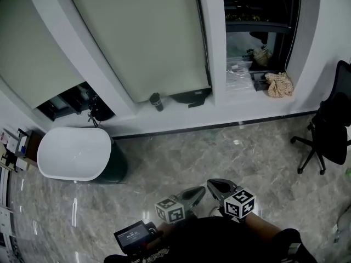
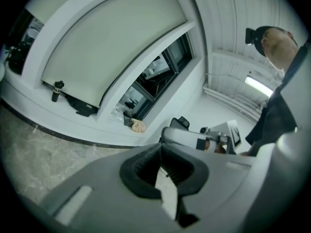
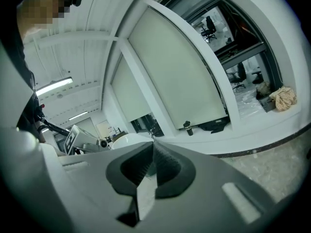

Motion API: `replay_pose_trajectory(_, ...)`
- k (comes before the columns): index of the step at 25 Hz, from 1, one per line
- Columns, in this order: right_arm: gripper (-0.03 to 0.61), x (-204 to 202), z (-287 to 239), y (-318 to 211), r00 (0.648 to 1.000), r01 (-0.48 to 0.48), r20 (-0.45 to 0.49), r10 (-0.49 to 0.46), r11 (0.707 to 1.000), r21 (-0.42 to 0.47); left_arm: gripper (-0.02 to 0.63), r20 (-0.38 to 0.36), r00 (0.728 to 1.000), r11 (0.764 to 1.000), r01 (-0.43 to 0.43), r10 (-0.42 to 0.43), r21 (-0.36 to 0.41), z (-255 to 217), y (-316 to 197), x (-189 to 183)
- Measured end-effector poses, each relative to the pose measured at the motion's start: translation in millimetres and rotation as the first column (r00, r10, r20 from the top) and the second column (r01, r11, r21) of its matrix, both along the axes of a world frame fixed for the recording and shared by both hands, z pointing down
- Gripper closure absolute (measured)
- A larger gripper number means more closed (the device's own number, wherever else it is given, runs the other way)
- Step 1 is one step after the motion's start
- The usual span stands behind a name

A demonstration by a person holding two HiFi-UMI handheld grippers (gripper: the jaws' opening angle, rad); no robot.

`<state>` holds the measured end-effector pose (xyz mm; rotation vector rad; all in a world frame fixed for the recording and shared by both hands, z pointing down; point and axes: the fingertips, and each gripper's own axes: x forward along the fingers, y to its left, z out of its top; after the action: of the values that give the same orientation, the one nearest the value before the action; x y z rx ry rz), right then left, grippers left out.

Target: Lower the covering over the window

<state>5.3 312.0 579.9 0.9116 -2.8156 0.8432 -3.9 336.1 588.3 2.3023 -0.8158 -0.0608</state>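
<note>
The window wall has three panes. The middle roller blind (image 1: pixel 142 37) (image 2: pixel 112 47) (image 3: pixel 175 76) is pale grey-green and hangs almost down to the sill. A left blind (image 1: pixel 33 53) is part-way down. The right pane (image 1: pixel 260 15) (image 3: pixel 233 42) is dark and uncovered. Low in the head view, well back from the window, my left gripper (image 1: pixel 200 191) and right gripper (image 1: pixel 211 184) are held side by side, tips nearly touching. The left gripper (image 2: pixel 162 146) has its jaws pressed together with nothing between them, and so does the right gripper (image 3: pixel 153 144).
A white oval tub (image 1: pixel 74 152) stands on the marble floor at left. A black office chair (image 1: pixel 329 130) is at right. On the sill sit a black bottle (image 1: pixel 157 101), a black device (image 1: pixel 192 97) and a beige cloth (image 1: pixel 279 84). A small screen unit (image 1: pixel 134 235) is by my body.
</note>
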Motion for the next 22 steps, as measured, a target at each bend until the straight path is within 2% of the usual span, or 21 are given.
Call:
replay_pose_trajectory(5, 0.571, 6.4, -10.9, -4.4, 0.998, -0.054, 0.022, 0.054, 0.999, -0.002, 0.612, -0.001, 1.000, 0.999, 0.028, -0.028, 0.042, -13.2, -6.7, -12.8)
replay_pose_trajectory(22, 0.571, -6.0, -11.7, -0.2, 0.999, -0.029, 0.030, 0.030, 0.999, -0.030, 0.612, -0.002, 0.998, 0.997, 0.058, -0.058, 0.044, -15.3, 3.5, -25.5)
